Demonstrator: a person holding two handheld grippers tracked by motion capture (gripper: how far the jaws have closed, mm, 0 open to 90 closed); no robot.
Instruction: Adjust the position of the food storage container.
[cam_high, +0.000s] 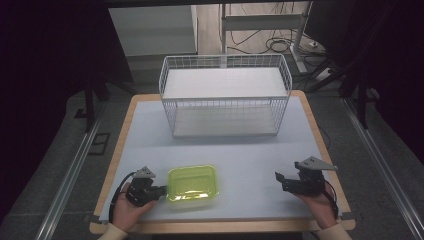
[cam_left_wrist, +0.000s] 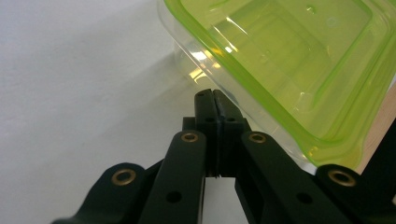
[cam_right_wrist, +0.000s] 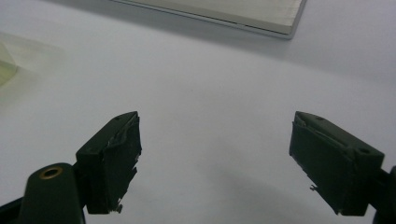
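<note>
A clear plastic container with a lime-green lid (cam_high: 192, 182) (cam_left_wrist: 289, 60) sits on the table near the front edge, left of centre. My left gripper (cam_high: 161, 190) (cam_left_wrist: 212, 95) lies at the container's left side. Its jaws are pressed together with nothing visible between them, and their tips rest against the clear wall just under the lid's rim. My right gripper (cam_high: 280, 180) (cam_right_wrist: 215, 123) hovers over the bare table at the front right, jaws wide apart and holding nothing. A pale edge of the container (cam_right_wrist: 7, 70) shows at the left of the right gripper view.
A white wire basket (cam_high: 225, 98) with a white shelf board inside stands at the back middle of the pale table (cam_high: 250, 155); its base board (cam_right_wrist: 233, 11) lies ahead of my right gripper. Wooden table edges border the surface. Cables lie on the floor beyond.
</note>
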